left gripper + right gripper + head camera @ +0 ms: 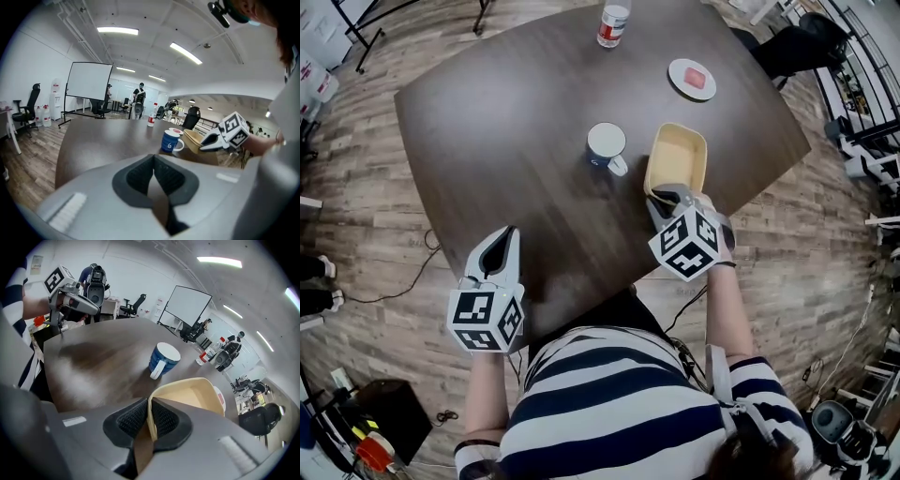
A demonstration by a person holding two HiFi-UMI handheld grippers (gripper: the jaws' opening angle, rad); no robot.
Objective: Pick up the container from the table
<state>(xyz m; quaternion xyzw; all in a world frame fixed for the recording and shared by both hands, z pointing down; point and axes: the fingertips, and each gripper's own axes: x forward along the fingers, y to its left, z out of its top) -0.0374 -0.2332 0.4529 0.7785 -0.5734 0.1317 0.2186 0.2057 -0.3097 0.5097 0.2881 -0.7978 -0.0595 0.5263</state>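
Observation:
The beige rectangular container (677,159) is near the table's right front edge, beside the mug. My right gripper (664,198) is shut on its near rim, and the rim (149,414) shows pinched between the ribbed pads. The container (194,397) is empty and tilts with its held end raised; seen from the left gripper view, the container (194,138) hangs from the right gripper (212,141). My left gripper (508,236) hovers over the table's front left edge, far from the container. Its jaws (153,161) are shut with nothing between them.
A blue mug (607,145) with a white inside stands just left of the container. A white plate (692,79) with a pink item and a bottle (613,23) sit farther back on the dark wooden table (506,122). Office chairs and a whiteboard (89,80) stand beyond.

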